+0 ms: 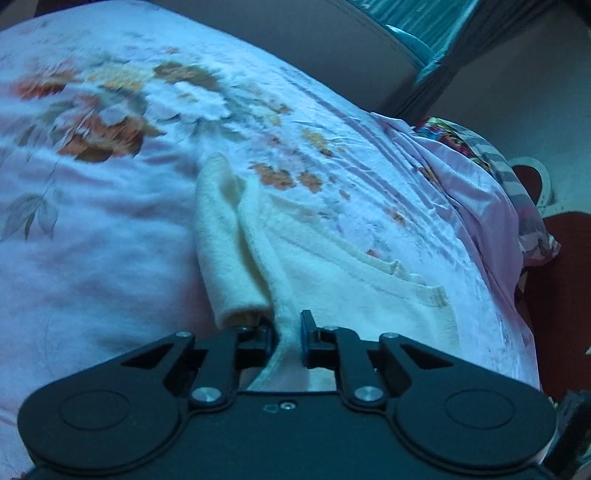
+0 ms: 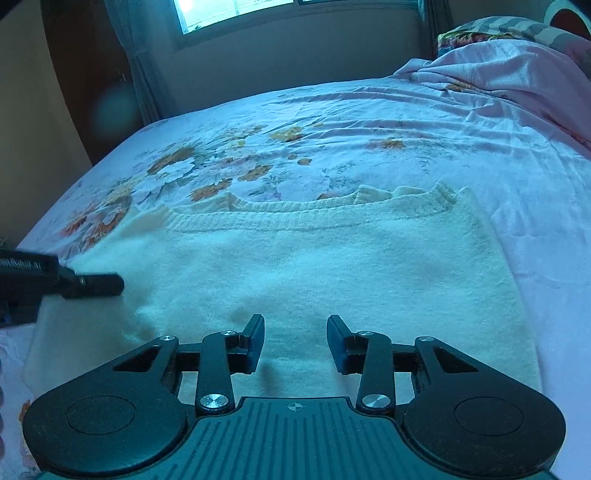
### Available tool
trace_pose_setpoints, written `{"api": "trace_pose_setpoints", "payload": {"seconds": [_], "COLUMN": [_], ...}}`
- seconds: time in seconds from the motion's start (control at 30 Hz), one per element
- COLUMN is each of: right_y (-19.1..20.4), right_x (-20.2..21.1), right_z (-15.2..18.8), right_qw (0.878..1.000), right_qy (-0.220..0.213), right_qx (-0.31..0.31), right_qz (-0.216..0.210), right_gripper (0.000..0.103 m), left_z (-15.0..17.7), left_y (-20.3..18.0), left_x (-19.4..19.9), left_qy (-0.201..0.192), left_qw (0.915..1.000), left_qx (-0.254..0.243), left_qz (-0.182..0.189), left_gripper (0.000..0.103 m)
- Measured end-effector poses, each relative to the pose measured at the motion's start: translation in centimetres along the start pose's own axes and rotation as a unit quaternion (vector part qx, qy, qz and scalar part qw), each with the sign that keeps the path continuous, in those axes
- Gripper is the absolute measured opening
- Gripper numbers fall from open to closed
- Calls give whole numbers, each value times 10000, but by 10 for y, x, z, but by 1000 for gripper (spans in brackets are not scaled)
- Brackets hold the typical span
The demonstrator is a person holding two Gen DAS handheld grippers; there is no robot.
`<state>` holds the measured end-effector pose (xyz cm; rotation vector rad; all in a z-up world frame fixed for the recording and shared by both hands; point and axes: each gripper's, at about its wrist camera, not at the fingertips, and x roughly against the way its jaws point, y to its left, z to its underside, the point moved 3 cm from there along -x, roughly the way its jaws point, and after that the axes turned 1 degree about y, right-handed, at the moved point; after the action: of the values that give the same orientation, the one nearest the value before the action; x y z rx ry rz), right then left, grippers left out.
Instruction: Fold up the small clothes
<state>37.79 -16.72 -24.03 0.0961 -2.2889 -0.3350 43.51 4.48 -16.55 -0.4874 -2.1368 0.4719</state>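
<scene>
A cream knit sweater [image 2: 303, 266] lies flat on the bed with its ribbed hem toward the window. My right gripper [image 2: 295, 341] is open and empty, low over the sweater's near part. My left gripper [image 1: 287, 334] is shut on a fold of the sweater's edge [image 1: 284, 302], beside a rolled sleeve [image 1: 221, 236]. The left gripper also shows in the right wrist view [image 2: 99, 284] at the sweater's left side.
The bed is covered by a pale floral sheet [image 2: 332, 147]. A pink blanket and pillows [image 2: 517, 62] are heaped at the far right. A window [image 2: 236, 11] and curtain stand behind the bed. A red-brown floor [image 1: 554, 302] lies past the bed's edge.
</scene>
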Motion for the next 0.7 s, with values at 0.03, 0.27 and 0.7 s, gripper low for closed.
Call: {"api": "trace_pose_setpoints", "payload": {"seconds": [0.03,0.27,0.7], "right_y": [4,-43,-148], "right_x": [-12,25,81], "right_z": [7,7,28], "right_qw": [9995,9972,9705], "right_qy": [261,-96,-13], "right_qx": [160,-593,-2039], "right_qz": [-97,-449,-1289], "right_gripper": [39,39,42], "left_z": [-2,20,61], "left_y": [-12,-125,-180], "left_x": [1,-37,-41], "left_qy": [3,394,839], "left_qw": [9999,9916,9893], "left_qx": [-148,-1213,-976], "left_qz": [6,215,688], "left_gripper": [10,10,32]}}
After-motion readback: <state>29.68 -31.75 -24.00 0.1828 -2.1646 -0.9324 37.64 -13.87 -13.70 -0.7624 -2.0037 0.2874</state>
